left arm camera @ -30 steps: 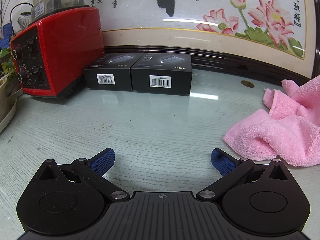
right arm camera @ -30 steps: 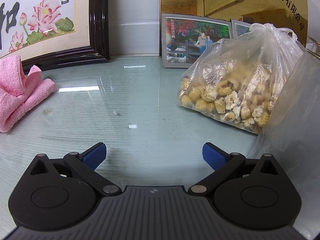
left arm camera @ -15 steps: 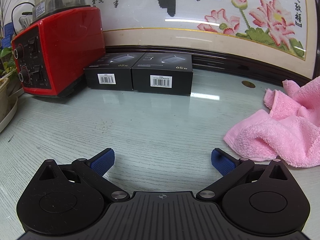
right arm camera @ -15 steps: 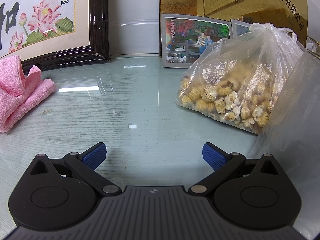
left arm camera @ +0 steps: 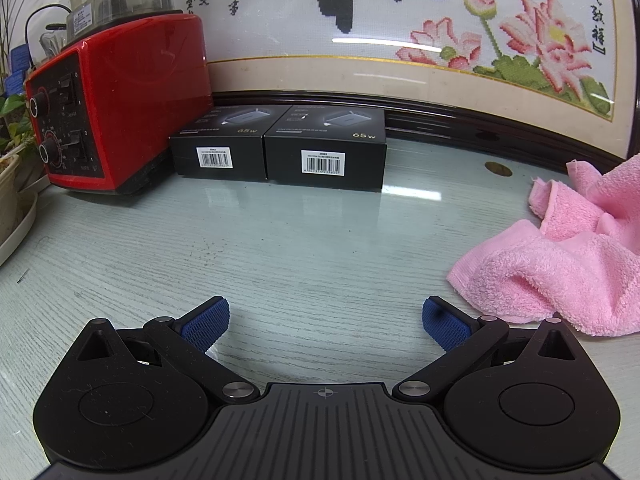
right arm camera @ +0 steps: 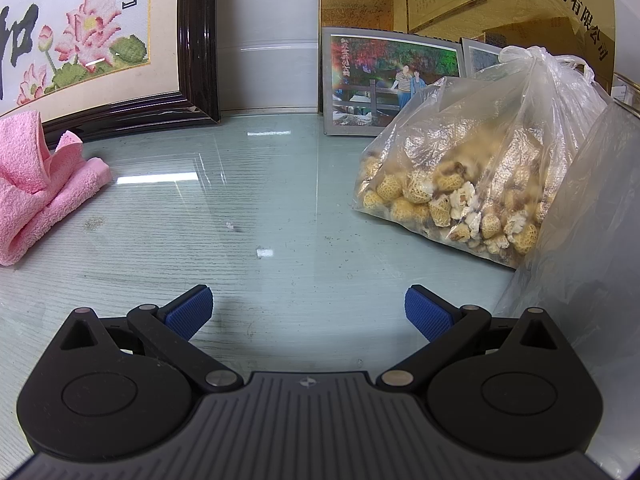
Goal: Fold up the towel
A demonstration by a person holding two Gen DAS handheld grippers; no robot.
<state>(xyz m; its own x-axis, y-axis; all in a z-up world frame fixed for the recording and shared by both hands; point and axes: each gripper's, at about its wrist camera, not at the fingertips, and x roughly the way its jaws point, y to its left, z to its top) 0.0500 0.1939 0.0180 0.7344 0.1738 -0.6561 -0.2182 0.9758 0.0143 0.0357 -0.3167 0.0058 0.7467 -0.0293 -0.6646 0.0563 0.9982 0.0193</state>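
Observation:
A crumpled pink towel [left arm camera: 560, 256] lies bunched on the glass-topped table, at the right edge of the left wrist view and at the left edge of the right wrist view [right arm camera: 36, 188]. My left gripper [left arm camera: 325, 322] hovers low over the table, open and empty, with the towel just right of its right fingertip. My right gripper [right arm camera: 309, 312] is open and empty too, well to the right of the towel. Part of the towel runs out of both views.
A red blender base [left arm camera: 108, 108] and two black boxes [left arm camera: 276, 148] stand at the back left. A framed embroidery [left arm camera: 400, 40] leans along the back. A clear bag of dried mushrooms [right arm camera: 480, 172], a second plastic bag [right arm camera: 580, 220] and a framed photo [right arm camera: 384, 84] crowd the right.
The left wrist view has shifted very slightly; the towel and both grippers stay as they were.

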